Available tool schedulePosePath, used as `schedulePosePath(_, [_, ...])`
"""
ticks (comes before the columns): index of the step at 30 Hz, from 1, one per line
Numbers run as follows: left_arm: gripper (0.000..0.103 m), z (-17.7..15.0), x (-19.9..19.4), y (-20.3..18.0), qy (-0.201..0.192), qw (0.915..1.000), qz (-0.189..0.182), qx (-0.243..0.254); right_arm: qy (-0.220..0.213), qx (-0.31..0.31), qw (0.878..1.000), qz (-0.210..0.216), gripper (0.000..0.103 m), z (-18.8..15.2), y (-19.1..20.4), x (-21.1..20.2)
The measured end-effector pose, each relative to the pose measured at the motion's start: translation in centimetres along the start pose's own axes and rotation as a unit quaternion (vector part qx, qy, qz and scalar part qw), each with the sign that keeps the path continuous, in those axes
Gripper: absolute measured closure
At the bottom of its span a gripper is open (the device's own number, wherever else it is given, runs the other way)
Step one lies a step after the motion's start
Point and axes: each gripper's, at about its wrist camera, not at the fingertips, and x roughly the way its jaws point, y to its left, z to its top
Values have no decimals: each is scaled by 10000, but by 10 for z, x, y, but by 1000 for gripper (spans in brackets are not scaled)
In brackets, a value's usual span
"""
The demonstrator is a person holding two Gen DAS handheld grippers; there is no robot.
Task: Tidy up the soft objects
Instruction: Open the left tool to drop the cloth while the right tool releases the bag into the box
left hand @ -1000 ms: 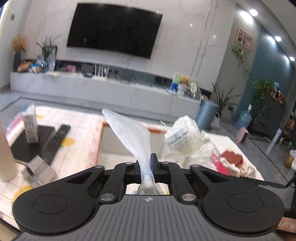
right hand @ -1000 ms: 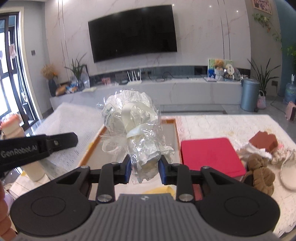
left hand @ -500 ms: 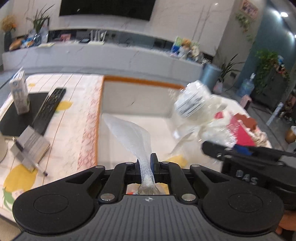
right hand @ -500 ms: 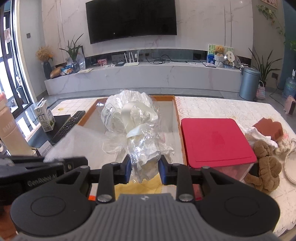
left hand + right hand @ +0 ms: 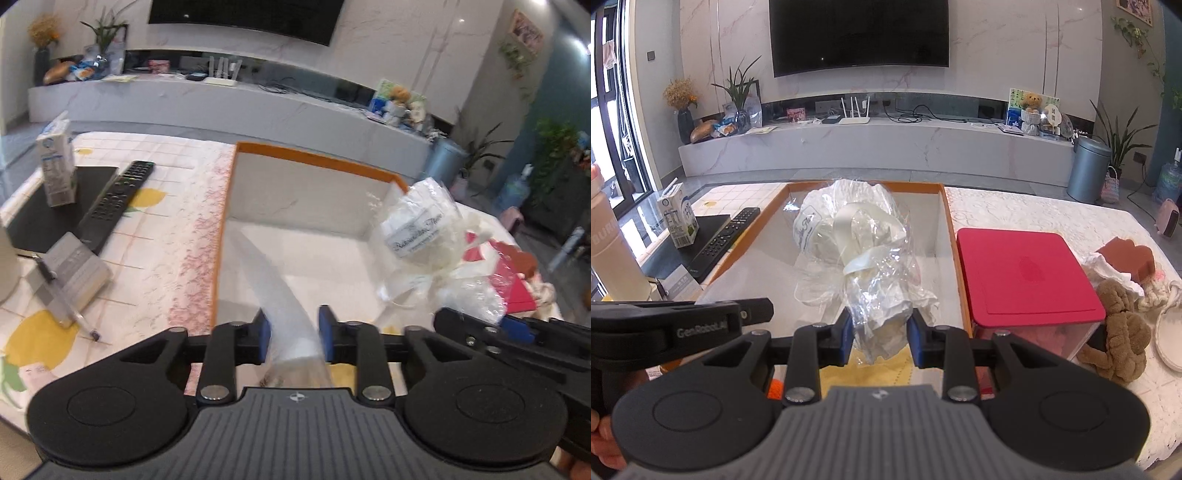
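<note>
Right wrist: wrapped bundle [image 5: 857, 258] lengthwise, pointing away.

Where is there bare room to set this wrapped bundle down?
Inside the orange-rimmed box: its pale floor is bare ahead of the wrapped bundle. Crowded spots: the red lid with plush toys to the right, and the remote and carton to the left.

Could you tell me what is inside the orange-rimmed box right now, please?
The orange-rimmed box shows a bare pale floor. The wrapped white bundle and both grippers hide its near part.
</note>
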Motion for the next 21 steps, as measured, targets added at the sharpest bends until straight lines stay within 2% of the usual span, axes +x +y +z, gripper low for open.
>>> schedulePosePath(1, [59,1,-1,0,1,10000,2,-21,17,3,10000,5,74,0,1,1])
schedulePosePath(2, [46,2,-4,0,11,10000,-41,-45,24,8,10000,7,74,1,1,2])
schedulePosePath(5, [25,5,-13,-1,-133,9998,-174,-45,24,10,10000,-3,74,4,2,2])
schedulePosePath(9, [21,9,-35,-5,-494,9986,59,154,6,34,10000,-12,74,4,2,3])
schedulePosePath(13, [17,16,-57,2,-914,9953,313,-3,54,85,9999,26,74,0,2,7])
schedulePosePath(16, [16,13,-73,6,-1555,9863,525,147,128,97,9999,60,74,-1,5,13])
schedulePosePath(18, [15,13,-78,5,-1803,9797,835,286,154,21,9999,26,74,-3,11,18])
schedulePosePath(19, [15,15,-79,6,-1868,9771,966,320,173,-3,9998,35,74,-3,13,19])
schedulePosePath(21, [15,17,-76,10,-1795,9773,1090,261,204,-7,9998,90,74,-5,17,22])
